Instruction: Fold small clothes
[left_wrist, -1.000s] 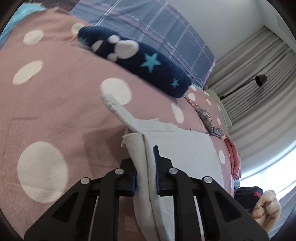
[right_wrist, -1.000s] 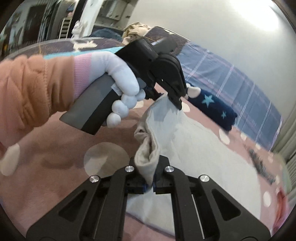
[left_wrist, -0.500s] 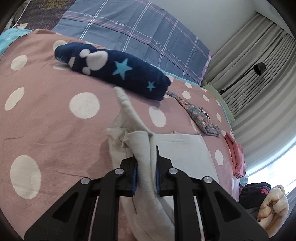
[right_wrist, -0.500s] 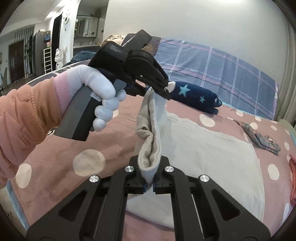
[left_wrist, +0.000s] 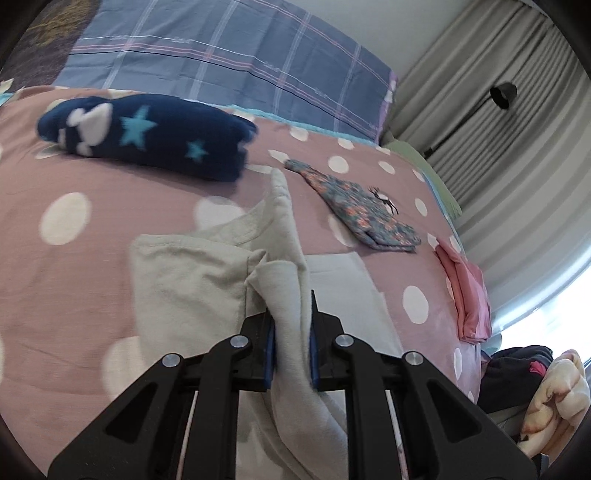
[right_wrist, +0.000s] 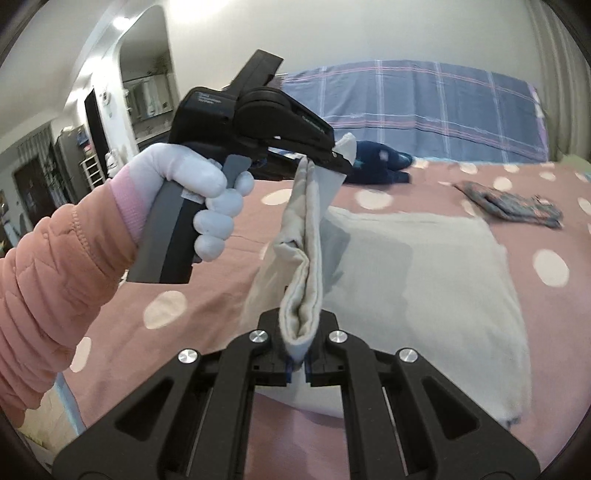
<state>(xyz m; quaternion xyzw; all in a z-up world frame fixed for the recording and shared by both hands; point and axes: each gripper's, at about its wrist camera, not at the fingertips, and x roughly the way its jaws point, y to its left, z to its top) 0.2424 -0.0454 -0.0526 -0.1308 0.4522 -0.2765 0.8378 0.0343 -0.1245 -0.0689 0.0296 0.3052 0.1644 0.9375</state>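
Left wrist view, left to right: pink polka-dot bedspread (left_wrist: 92, 280) across most of frame. Far left, navy star-print roll (left_wrist: 147, 136) lying near plaid pillow (left_wrist: 229, 62). Centre, cream garment (left_wrist: 192, 280) bunched, one edge pulled up off bed. Left gripper (left_wrist: 291, 343) clamped on a thick fold of it, jaws nearly closed, blue pads pressing cloth from both sides. Right of that, flat part of garment spread on bed. Further right, floral folded piece (left_wrist: 365, 214), then pink folded piece (left_wrist: 469, 295) near bed edge. Far right: grey curtains (left_wrist: 517, 155), black lamp (left_wrist: 498, 96), dark clothes heap (left_wrist: 517, 365) at lower right corner.

Right wrist view, left to right: peach quilted sleeve (right_wrist: 48, 288), white-gloved left hand (right_wrist: 195, 192) around the grey handle of the left gripper (right_wrist: 341, 162), tip pinching the garment's upper corner. Cream garment (right_wrist: 424, 273) hanging as a raised doubled edge between the two grippers, remainder lying flat on bedspread (right_wrist: 184, 266) to the right. Right gripper (right_wrist: 297, 365) at bottom centre, jaws practically closed on the lower end of that raised edge, fabric wedged between pads. Behind: navy roll (right_wrist: 380, 166), plaid pillow (right_wrist: 424, 107). Far right, floral piece (right_wrist: 513, 206) flat on bed, apart from garment.
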